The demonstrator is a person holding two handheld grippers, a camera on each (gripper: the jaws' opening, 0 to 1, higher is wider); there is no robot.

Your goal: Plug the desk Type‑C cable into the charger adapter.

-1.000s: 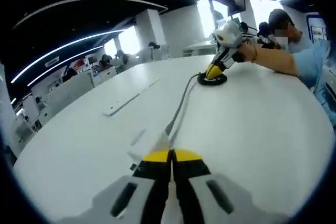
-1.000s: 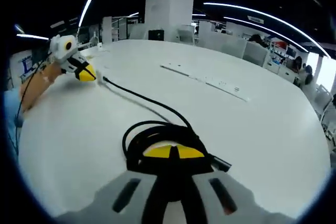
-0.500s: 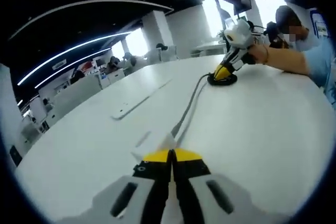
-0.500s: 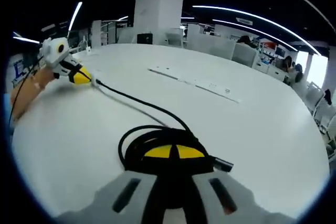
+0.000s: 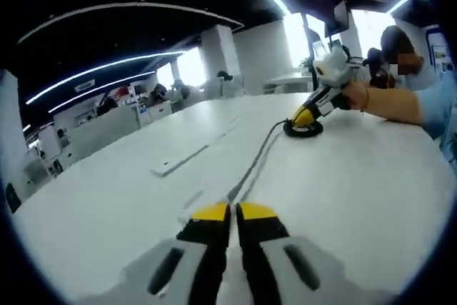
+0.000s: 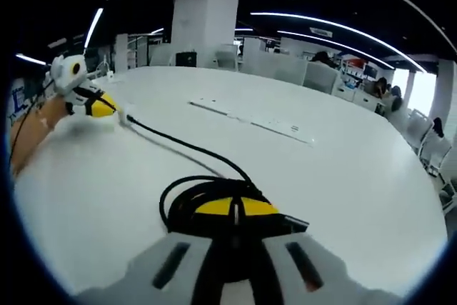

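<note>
A black Type-C cable [image 6: 187, 149] runs across the white round table [image 6: 357, 176] from a coil [image 6: 182, 198] to a small white charger adapter [image 6: 123, 114]. My right gripper [image 6: 232, 207] is shut on the coil, and a black plug end [image 6: 294, 223] sticks out to its right. At the far left of the right gripper view, my left gripper [image 6: 103, 106] has the adapter at its yellow tips. In the left gripper view, my left gripper [image 5: 233, 212] has its jaws almost together and the cable [image 5: 253, 166] leads off from the tips to the coil [image 5: 303, 131] under my right gripper [image 5: 305, 116].
A long flat white strip [image 6: 250, 121] lies on the table beyond the cable, also seen as the strip [image 5: 182, 162]. The person's forearm [image 5: 389, 101] rests over the table's right side. Office desks, pillars and seated people stand beyond the table edge.
Both views have tilted a little. The white adapter that rose above my left tips is now mostly hidden behind them. The cable, the coil and my right gripper's hold are unchanged.
</note>
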